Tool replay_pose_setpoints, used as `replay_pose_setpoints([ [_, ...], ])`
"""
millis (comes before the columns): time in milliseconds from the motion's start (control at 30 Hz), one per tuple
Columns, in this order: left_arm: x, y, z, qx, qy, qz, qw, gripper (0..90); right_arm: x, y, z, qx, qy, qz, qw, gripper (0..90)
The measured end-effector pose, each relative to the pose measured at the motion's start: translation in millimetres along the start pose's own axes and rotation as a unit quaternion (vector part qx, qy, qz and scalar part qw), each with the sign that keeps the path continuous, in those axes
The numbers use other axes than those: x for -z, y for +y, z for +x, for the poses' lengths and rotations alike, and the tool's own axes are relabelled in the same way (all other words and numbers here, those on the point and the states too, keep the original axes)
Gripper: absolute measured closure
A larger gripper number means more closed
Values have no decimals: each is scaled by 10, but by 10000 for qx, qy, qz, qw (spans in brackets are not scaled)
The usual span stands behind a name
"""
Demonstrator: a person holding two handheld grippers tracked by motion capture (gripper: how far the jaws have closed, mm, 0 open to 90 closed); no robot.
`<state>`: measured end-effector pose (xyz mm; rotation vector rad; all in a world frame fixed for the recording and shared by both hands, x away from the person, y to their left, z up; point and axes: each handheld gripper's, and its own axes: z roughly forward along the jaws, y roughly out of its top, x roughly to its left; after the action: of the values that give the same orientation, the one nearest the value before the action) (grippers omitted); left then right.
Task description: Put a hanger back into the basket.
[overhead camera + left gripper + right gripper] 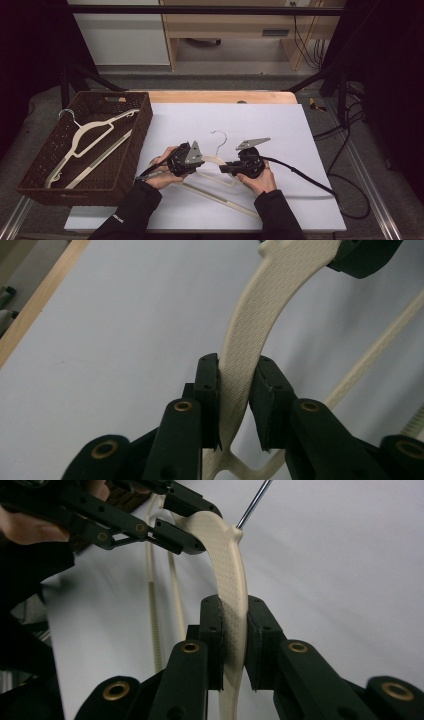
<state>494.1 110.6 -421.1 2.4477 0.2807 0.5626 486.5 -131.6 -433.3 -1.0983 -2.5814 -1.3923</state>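
A cream plastic hanger [216, 161] with a metal hook [219, 136] is held just above the white sheet, near its front edge. My left gripper [202, 161] is shut on one shoulder of it, and in the left gripper view the pads pinch the textured arm [260, 315] from both sides. My right gripper [223, 168] is shut on the other shoulder, with the right gripper view showing its pads clamped on the hanger [225, 550] below the hook [255, 502]. The left gripper [200, 525] appears there at the top left, beside a hand.
A brown wicker basket [136, 142] stands at the left with a second cream hanger [85, 137] lying in it. The white sheet [285, 130] covers most of the wooden table [215, 96]. A black cable [320, 186] trails right from the right gripper.
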Motion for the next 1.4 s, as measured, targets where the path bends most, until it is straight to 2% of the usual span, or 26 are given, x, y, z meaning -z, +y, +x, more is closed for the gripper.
replay_pose_setpoints([
  [67,59,4,11,205,-62,-100,9997,720,35,11,22,-3,184,-19,9998,822],
  [167,165,-3,37,491,-134,-276,9983,581,113,31,51,142,546,-167,9983,861],
  [200,165,-3,37,491,-134,-276,9983,558,148,40,75,131,666,-228,9974,868],
  [233,254,-20,75,531,-193,-333,9978,542,181,52,96,270,648,-287,9971,869],
  [267,288,-27,87,614,-235,-448,9968,541,211,66,121,393,549,-265,9974,869],
  [300,323,-29,103,637,-304,-524,9961,538,234,80,139,463,566,-249,9970,870],
  [400,394,-6,120,629,-445,-686,9947,538,276,119,180,612,714,-213,9953,870],
  [567,445,57,100,368,-731,-606,9948,636,283,160,250,866,811,-257,9926,870],
  [600,445,57,100,368,-731,-606,9948,664,281,165,258,892,835,-244,9922,869],
  [633,466,70,93,260,-774,-534,9952,709,278,167,259,924,862,-242,9917,869],
  [733,487,76,77,221,-780,-426,9958,737,277,169,258,944,858,-251,9915,861],
  [800,512,80,60,221,-790,-404,9958,758,282,163,267,1021,695,-360,9917,826],
  [867,548,89,44,286,-906,-458,9944,790,311,165,270,1053,472,-552,9918,737],
  [900,567,99,25,283,-903,-492,9943,800,331,171,273,1102,388,-625,9912,733],
  [967,602,124,-5,257,-890,-461,9946,820,377,189,272,1096,301,-783,9904,680],
  [1067,637,153,-51,375,-980,-465,9934,864,449,211,276,1158,38,-1100,9872,561],
  [1133,653,163,-71,454,-835,-372,9948,864,504,222,276,1167,-106,-1271,9849,536],
  [1200,663,145,-64,622,-947,-423,9927,866,560,228,284,1146,-224,-1430,9828,488],
  [1233,673,136,-68,771,-973,-516,9909,866,592,224,291,1159,-291,-1502,9814,478],
  [1300,712,136,-70,921,-840,-551,9907,866,656,197,305,1179,-424,-1596,9792,424],
  [1367,754,145,-57,1123,-736,-604,9891,866,705,155,314,1118,-616,-1641,9782,372],
  [1400,775,151,-54,1267,-705,-661,9872,866,725,128,321,1082,-726,-1640,9778,337],
])
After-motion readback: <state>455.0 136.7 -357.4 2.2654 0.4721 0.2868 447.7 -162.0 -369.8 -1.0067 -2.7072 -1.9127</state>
